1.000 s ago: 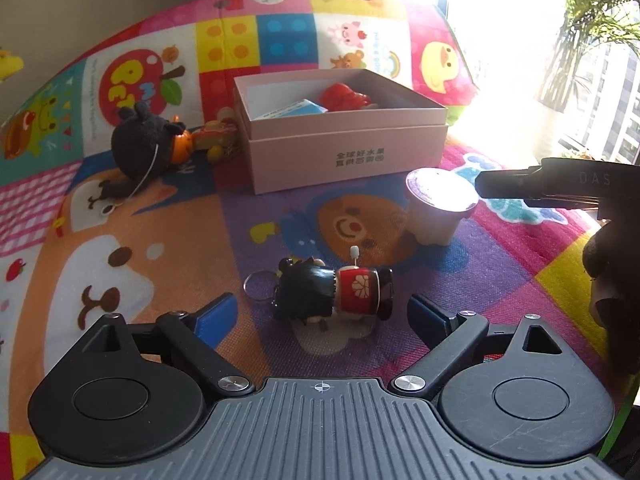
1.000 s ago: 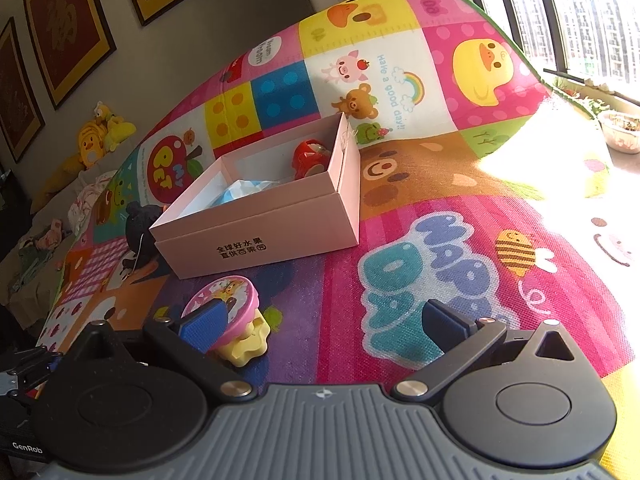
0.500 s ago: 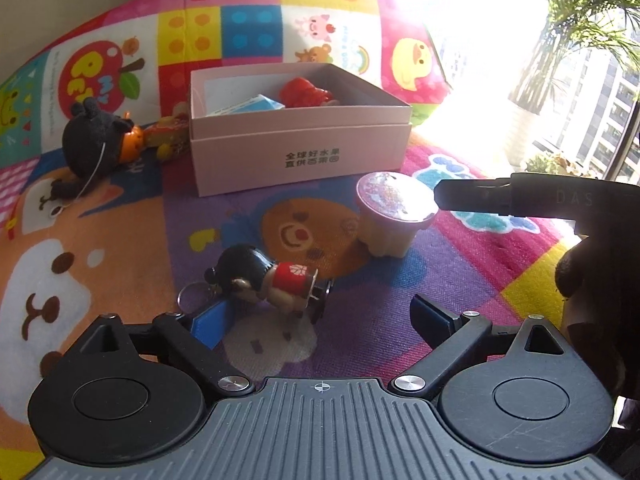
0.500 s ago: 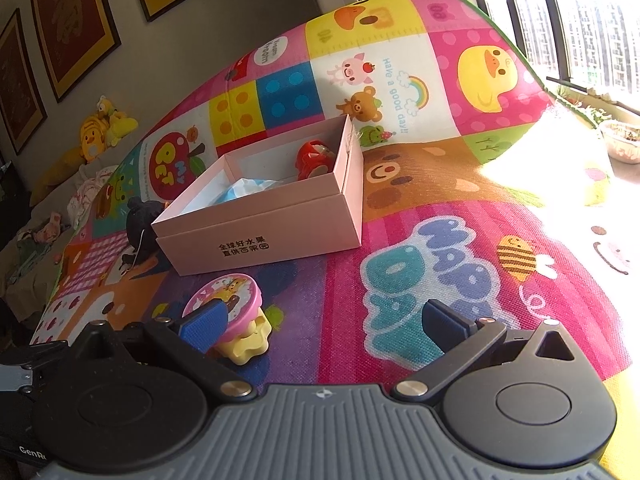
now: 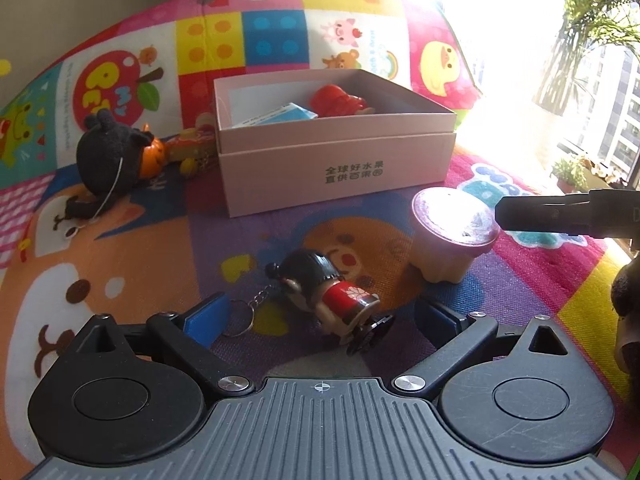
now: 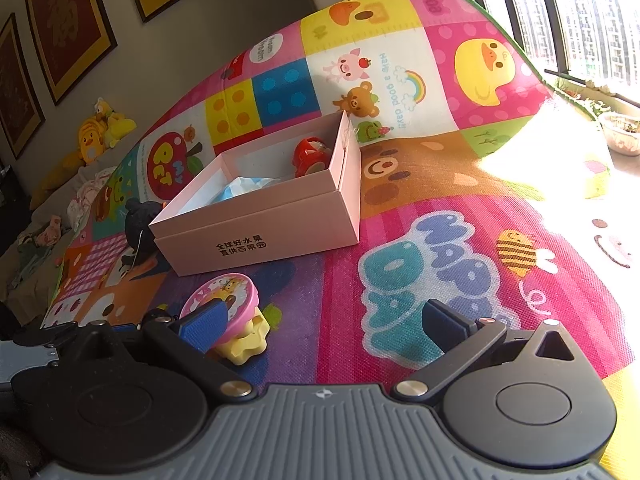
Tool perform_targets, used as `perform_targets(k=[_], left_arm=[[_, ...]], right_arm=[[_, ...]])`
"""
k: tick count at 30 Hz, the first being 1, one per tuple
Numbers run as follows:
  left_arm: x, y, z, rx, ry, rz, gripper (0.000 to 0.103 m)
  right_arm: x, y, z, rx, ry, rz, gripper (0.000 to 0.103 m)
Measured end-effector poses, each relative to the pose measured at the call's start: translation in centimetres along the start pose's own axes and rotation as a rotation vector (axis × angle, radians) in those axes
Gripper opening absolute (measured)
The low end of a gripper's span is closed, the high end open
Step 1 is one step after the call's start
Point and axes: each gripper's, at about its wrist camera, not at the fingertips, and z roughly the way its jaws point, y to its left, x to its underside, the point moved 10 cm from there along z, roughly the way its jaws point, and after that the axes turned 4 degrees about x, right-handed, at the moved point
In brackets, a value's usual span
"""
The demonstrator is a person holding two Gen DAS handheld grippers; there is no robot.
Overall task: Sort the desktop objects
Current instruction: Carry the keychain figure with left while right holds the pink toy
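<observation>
Between left fingers (image 5: pixel 320 318): doll (image 5: pixel 326 294) lying loose, turned since earlier | left opening wider | right fingers (image 6: pixel 322 322) open, empty, unmoved

wall (image 6: pixel 224 36): dark, framed pictures (image 6: pixel 60 28) | window (image 6: pixel 580 12): glaring sun | floor: cartoon play mat (image 6: pixel 440 240)

Pink box (image 5: pixel 336 168) near wall hides lower part of red toy (image 5: pixel 338 100) and blue-white packet (image 5: pixel 280 114). Small yellow-orange toy (image 5: pixel 190 150) behind box corner: blurred, kind unclear. In right wrist view, black plush (image 6: pixel 140 222) half hidden behind box, and blue finger pad (image 6: pixel 206 320) covers part of pink-topped stamp toy (image 6: pixel 230 300) (base partly hidden). Right gripper (image 5: pixel 560 214) cut off at left wrist view's right edge. Window area blown out by glare.
</observation>
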Motion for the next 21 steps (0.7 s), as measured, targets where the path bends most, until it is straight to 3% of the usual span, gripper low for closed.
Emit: perform_targets(k=[13, 21], left_arm=[[0.1, -0.3, 0.3, -0.017, 0.010, 0.014, 0.103], [0.2, 0.2, 0.0, 0.020, 0.000, -0.022, 0.103]], right_arm=[[0.4, 0.6, 0.6, -0.039, 0.058, -0.026, 0.103], [0.3, 0.5, 1.2, -0.052, 0.080, 0.044, 0.103]])
